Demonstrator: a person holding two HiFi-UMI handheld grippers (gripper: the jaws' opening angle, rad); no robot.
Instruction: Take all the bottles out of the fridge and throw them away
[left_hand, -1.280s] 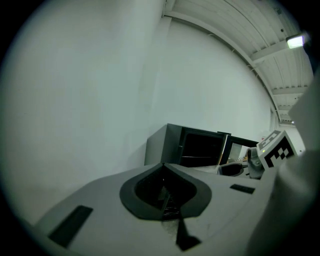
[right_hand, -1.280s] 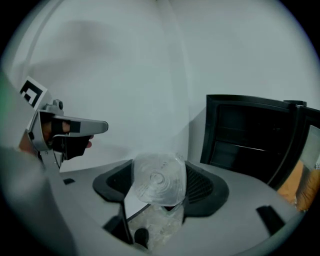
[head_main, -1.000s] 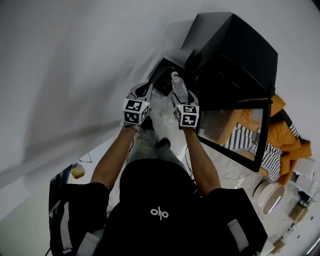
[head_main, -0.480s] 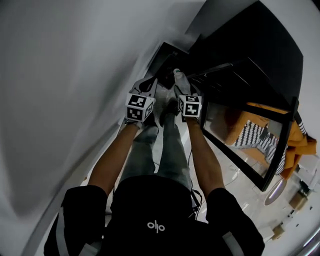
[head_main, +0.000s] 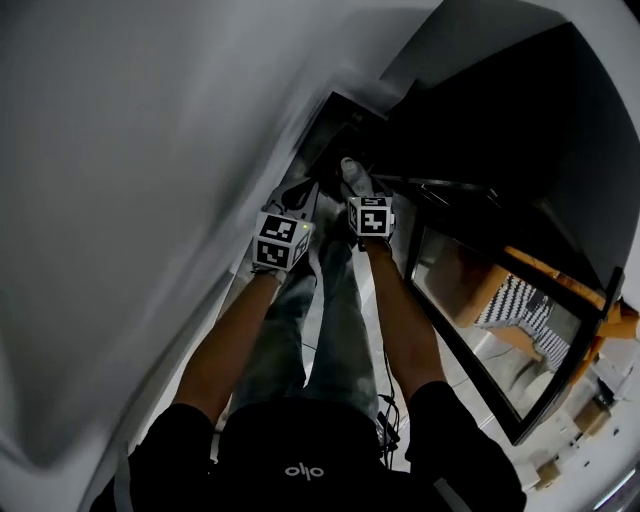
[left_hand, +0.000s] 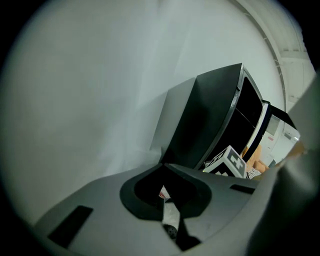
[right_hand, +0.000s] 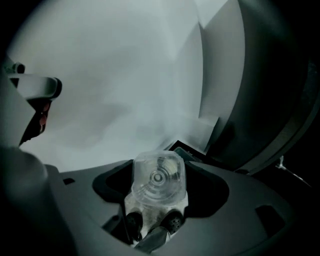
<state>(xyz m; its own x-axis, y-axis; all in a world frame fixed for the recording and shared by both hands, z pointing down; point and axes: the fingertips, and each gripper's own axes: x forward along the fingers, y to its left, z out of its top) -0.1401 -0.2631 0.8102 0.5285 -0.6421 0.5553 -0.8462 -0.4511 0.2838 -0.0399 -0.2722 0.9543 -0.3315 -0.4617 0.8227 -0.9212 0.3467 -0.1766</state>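
Right gripper (right_hand: 159, 189) has a clear bottle (right_hand: 157, 170) clamped between its jaws. Left gripper (left_hand: 164, 176) is pinched shut, carrying nothing.

light: dim, grey, soft off wall (head_main: 150, 200) | shadows: fridge (head_main: 520, 130) near black | blur: slight | edges: fisheye bend, gripper views vignetted

One bottle (right_hand: 157, 176), two claws (head_main: 298, 196) (head_main: 354, 192), one fridge (head_main: 520, 130).

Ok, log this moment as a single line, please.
right claw: shut on clear bottle | left claw: shut, empty | both held out front | black fridge: to the right
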